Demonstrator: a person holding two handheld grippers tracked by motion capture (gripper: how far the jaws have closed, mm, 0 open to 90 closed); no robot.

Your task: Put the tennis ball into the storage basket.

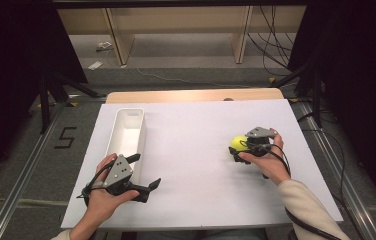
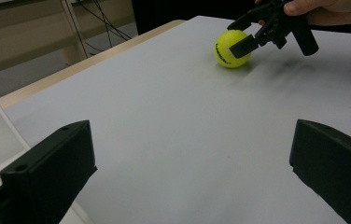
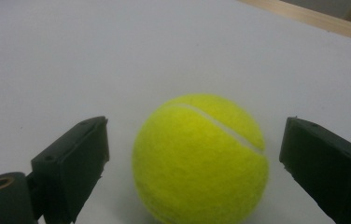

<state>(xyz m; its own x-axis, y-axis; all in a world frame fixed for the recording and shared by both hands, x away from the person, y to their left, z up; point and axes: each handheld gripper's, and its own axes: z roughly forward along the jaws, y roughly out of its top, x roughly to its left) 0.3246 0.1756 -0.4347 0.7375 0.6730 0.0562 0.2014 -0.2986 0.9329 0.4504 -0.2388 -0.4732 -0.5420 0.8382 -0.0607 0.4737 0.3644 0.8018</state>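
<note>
Fuzzy round tennis ball [image 3: 200, 158] between hard black jaws

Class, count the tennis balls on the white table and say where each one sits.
1: the tennis ball rests on the table's right side, between the right gripper's jaws.

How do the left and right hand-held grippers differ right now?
The right hand-held gripper has the tennis ball between its jaws, pads not yet pressing; the left hand-held gripper has nothing between its jaws. The left sits beside the white bin; the right is out on the white board. Both are open.
</note>
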